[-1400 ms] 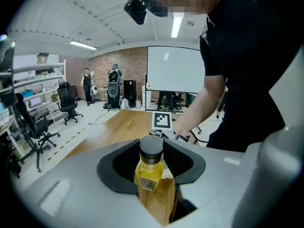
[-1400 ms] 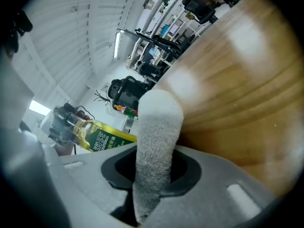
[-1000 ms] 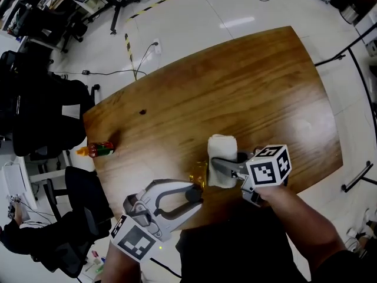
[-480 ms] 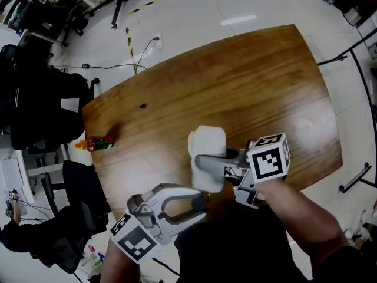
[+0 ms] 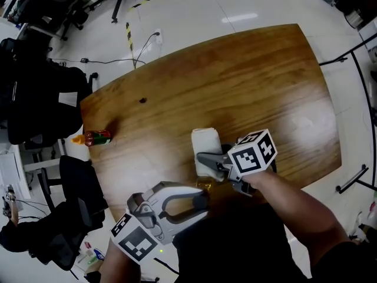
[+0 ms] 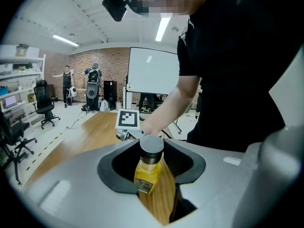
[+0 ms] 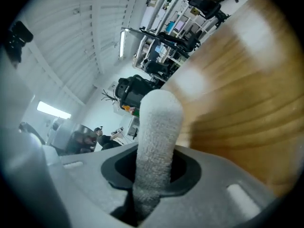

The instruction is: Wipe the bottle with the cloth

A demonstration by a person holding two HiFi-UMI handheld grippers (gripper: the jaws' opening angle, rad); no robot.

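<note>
The left tongs (image 6: 152, 161) pinch the yellow bottle (image 6: 147, 174) at the near edge of the tabletop (image 5: 235, 87). The right tongs (image 7: 154, 167) pinch the white cloth (image 7: 159, 125), held just beside the bottle.

table (image 5: 253, 81) glossy varnished wood, strong grain. cloth (image 7: 156, 141) white terry, fluffy, rough. bottle (image 6: 146, 174) clear smooth plastic, cap (image 6: 151, 145) matt grey. left gripper (image 5: 203, 205), right gripper (image 5: 202, 160) matt grey plastic, black lining.

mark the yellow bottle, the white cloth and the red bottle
yellow bottle (image 6: 147, 171): left gripper view, body under the grey cap
white cloth (image 5: 205, 144): head view, its folded far end
red bottle (image 5: 99, 137): head view, its red body
</note>
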